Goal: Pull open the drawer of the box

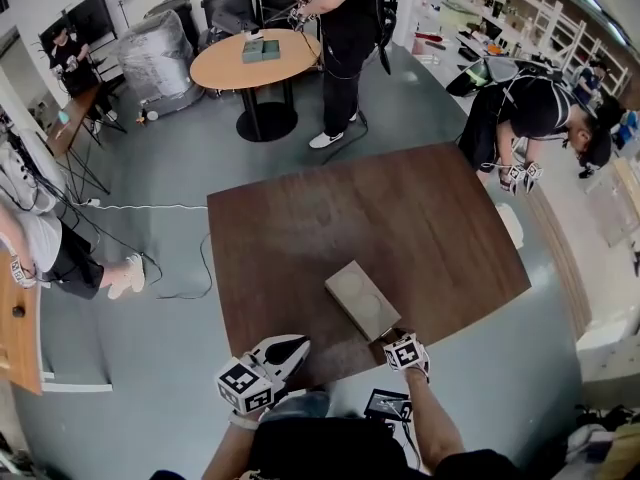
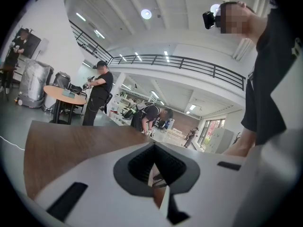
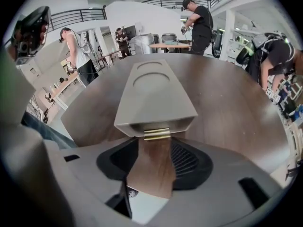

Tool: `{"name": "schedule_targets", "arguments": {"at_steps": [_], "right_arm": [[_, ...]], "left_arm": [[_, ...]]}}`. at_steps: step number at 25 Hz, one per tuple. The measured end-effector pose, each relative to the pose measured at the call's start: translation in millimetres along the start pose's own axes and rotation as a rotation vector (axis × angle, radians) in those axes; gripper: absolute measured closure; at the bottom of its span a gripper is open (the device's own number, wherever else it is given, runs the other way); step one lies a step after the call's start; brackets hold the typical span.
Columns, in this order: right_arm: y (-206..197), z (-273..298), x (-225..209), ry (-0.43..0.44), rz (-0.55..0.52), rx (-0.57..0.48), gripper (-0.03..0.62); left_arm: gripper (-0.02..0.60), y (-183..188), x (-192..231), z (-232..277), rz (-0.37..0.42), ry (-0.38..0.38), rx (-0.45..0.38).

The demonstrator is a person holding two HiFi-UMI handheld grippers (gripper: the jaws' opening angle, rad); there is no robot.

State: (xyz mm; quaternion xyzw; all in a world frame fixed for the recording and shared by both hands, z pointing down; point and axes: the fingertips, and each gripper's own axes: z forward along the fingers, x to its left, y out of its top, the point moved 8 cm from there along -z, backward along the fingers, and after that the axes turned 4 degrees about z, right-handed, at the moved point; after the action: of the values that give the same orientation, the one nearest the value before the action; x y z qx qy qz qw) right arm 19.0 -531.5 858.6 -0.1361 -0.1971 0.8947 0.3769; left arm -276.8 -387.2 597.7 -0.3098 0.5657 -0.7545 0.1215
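Note:
A beige box (image 1: 360, 298) lies near the front edge of the brown table (image 1: 400, 208). In the right gripper view the box (image 3: 154, 96) faces me end-on, and its gold drawer handle (image 3: 156, 134) shows at the lower edge. My right gripper (image 3: 154, 150) is open just short of that handle, with only bare table visible between its jaws. In the head view the right gripper (image 1: 395, 338) sits at the box's near end. My left gripper (image 1: 288, 350) hovers at the table's front edge to the left, away from the box. Its jaws (image 2: 154, 171) look shut on nothing.
A person (image 1: 345, 28) stands by a round table (image 1: 255, 60) far behind. Another person (image 1: 530, 108) bends over at the table's right corner, and a third (image 1: 40, 238) sits at the left. A cable (image 1: 150, 208) runs over the grey floor.

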Motion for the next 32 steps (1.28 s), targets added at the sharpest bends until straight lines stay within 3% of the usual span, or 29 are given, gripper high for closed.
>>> {"name": "schedule_targets", "arguments": {"at_steps": [18,32], "right_arm": [[9,16,-1,-0.034,-0.074,0.062,0.408],[4,10,-4,-0.006,-0.123,0.102,0.416]], "left_arm": [[0.577,-2,10,-33,-0.003,0.058,-0.016],[0.577,2,-11,-53,-0.006,0.116,-0.030]]}}
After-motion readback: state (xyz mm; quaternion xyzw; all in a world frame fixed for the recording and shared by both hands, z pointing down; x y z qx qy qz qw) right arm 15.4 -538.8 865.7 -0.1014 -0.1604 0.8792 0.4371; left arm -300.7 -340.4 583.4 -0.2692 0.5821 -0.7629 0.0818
